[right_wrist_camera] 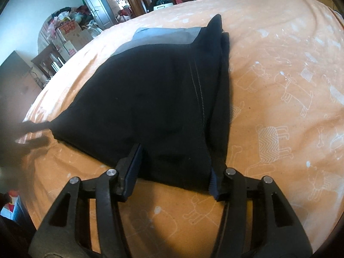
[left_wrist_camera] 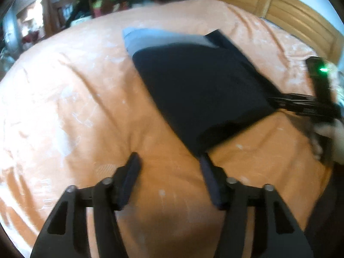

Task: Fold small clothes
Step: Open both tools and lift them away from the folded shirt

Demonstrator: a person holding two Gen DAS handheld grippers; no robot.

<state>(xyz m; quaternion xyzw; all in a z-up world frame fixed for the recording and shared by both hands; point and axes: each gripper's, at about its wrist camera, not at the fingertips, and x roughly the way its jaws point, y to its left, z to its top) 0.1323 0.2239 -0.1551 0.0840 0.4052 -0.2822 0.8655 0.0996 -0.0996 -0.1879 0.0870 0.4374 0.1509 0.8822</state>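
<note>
On my left wrist view, the left gripper [left_wrist_camera: 169, 161] hangs with its fingers spread wide and nothing between them, the right-hand finger tip touching the near corner of the black garment [left_wrist_camera: 197, 90]. On my right wrist view, the right gripper [right_wrist_camera: 176, 157] is likewise spread, with the near hem of the same black garment [right_wrist_camera: 150, 99] lying between its fingers but not pinched. The garment lies folded flat on the orange bedsheet [left_wrist_camera: 75, 90], a grey band [right_wrist_camera: 163, 36] showing at its far end and pale stitching running down it. The sheet carries white outline drawings of animals [right_wrist_camera: 273, 146]. Beyond the bed I see cardboard boxes [right_wrist_camera: 68, 36] heaped with bags; their print is too blurred to read. A wooden headboard [left_wrist_camera: 279, 6] stands farthest.
</note>
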